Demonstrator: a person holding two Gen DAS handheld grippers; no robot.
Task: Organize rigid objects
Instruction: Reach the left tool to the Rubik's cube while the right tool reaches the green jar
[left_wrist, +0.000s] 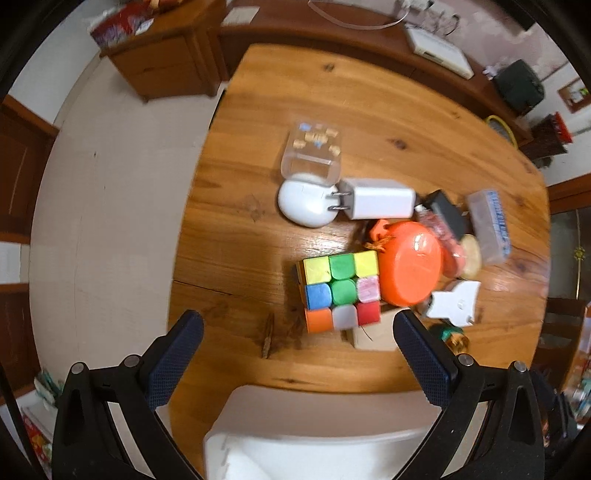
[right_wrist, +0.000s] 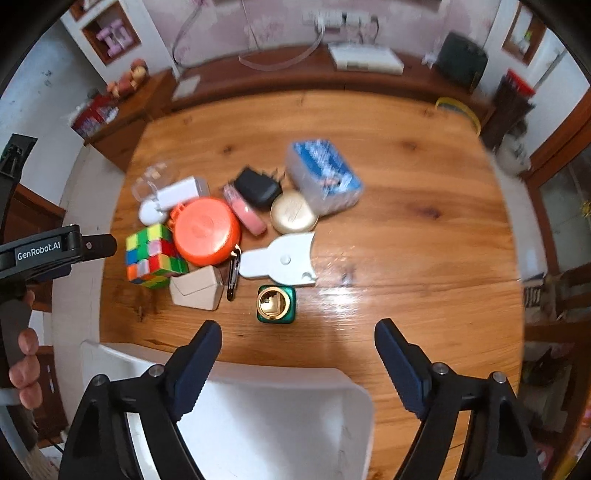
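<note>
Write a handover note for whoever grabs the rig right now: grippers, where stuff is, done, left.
Left gripper: open, empty, above the puzzle cube.
Right gripper: open, empty, above the green-and-gold bottle.
Things: one cluster on the wooden table: cube, orange round case, white charger, black adapter, blue-labelled box. White bin at the near edge; contents not visible.
Done: nothing visibly sorted.
Left: everything.

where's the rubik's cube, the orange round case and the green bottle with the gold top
rubik's cube (left_wrist: 341, 291), left wrist view, green centre tile
orange round case (right_wrist: 207, 230), right wrist view, lid centre
green bottle (right_wrist: 276, 304), right wrist view, gold top
</note>
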